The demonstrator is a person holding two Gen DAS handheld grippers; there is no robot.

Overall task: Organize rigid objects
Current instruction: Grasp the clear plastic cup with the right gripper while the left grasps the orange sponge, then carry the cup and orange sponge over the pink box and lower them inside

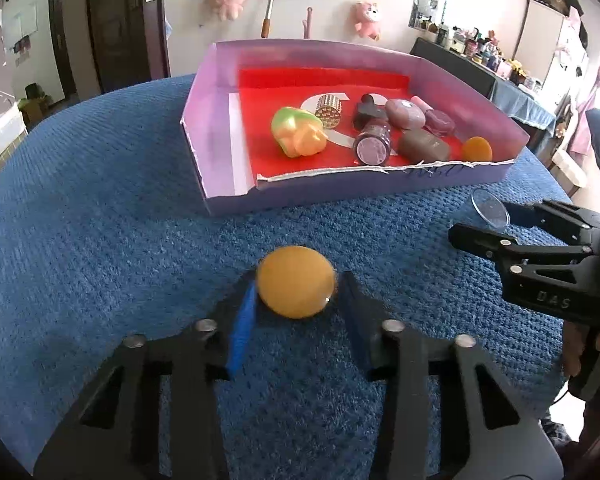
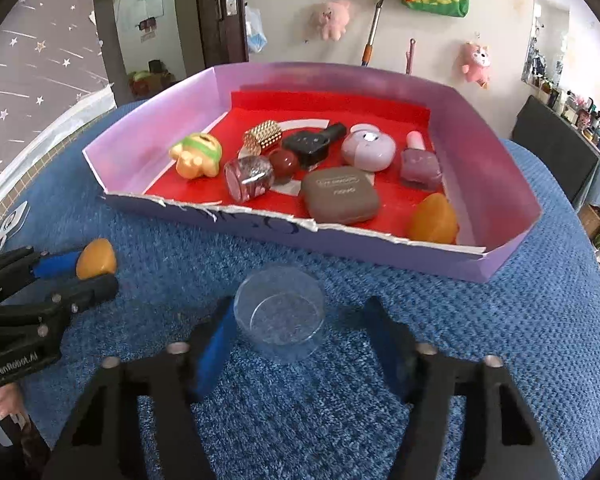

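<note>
The left hand-held gripper has its black fingers around a smooth, rounded orange piece just above the nubby blue cloth covering the surface; whether the pads actually pinch it I cannot tell. Beyond it sits a shallow lilac cardboard box with a torn front edge and glossy red floor. Inside, from left: a green-and-yellow toy, a studded gold cylinder, a glittery bottle on its side, a black gadget, a pale pink oval case, a matte brown rounded case, a mauve bottle, and a second orange piece at the front right corner. The right hand-held gripper is spread wide, straddling a clear round plastic dish resting on the cloth.
</note>
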